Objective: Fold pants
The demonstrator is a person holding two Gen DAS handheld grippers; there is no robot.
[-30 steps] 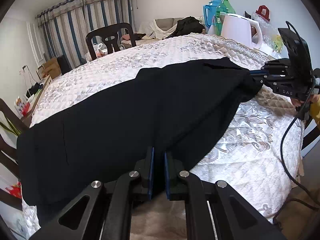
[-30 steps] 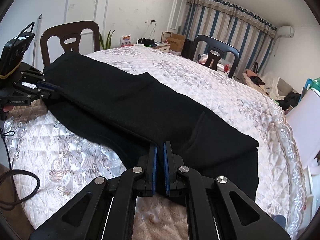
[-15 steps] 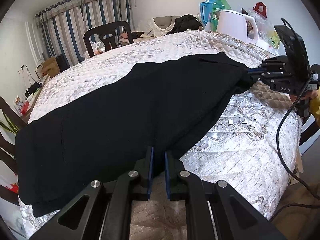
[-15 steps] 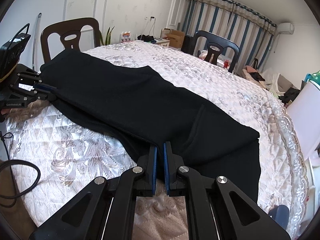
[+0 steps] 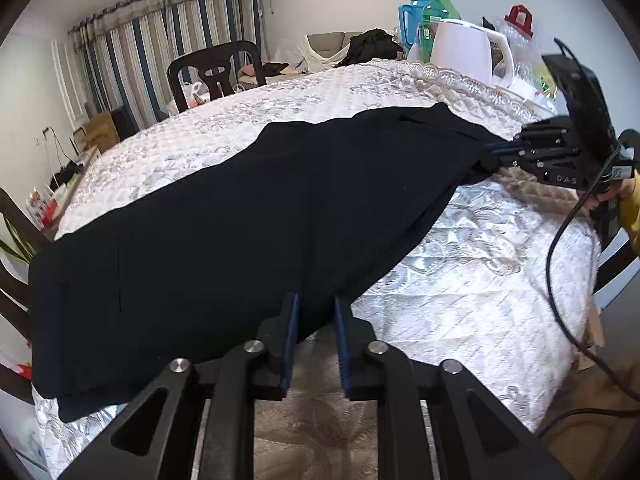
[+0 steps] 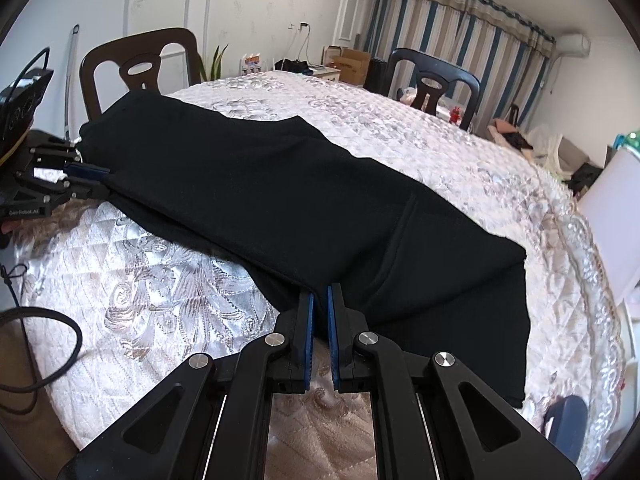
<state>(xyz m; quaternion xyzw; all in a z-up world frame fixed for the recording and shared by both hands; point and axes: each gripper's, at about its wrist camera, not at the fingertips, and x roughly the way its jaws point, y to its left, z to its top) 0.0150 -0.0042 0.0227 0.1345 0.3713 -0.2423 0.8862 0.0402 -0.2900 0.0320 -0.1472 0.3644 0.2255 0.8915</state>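
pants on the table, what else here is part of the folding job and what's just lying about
Part of the job:
- black pants, laid lengthwise on the quilted table cover
- left tongs, just opening at the pants' near edge
- right tongs, shut on the pants' edge

Just lying about:
- white kettle
- green bottle
- blue jug
- dark chairs

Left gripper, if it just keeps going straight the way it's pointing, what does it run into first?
Most likely the black pants. The left gripper has just been opening its jaws, with the near edge of the fabric between its fingertips. Pushing on, it would press into the cloth lying on the quilted tablecloth.
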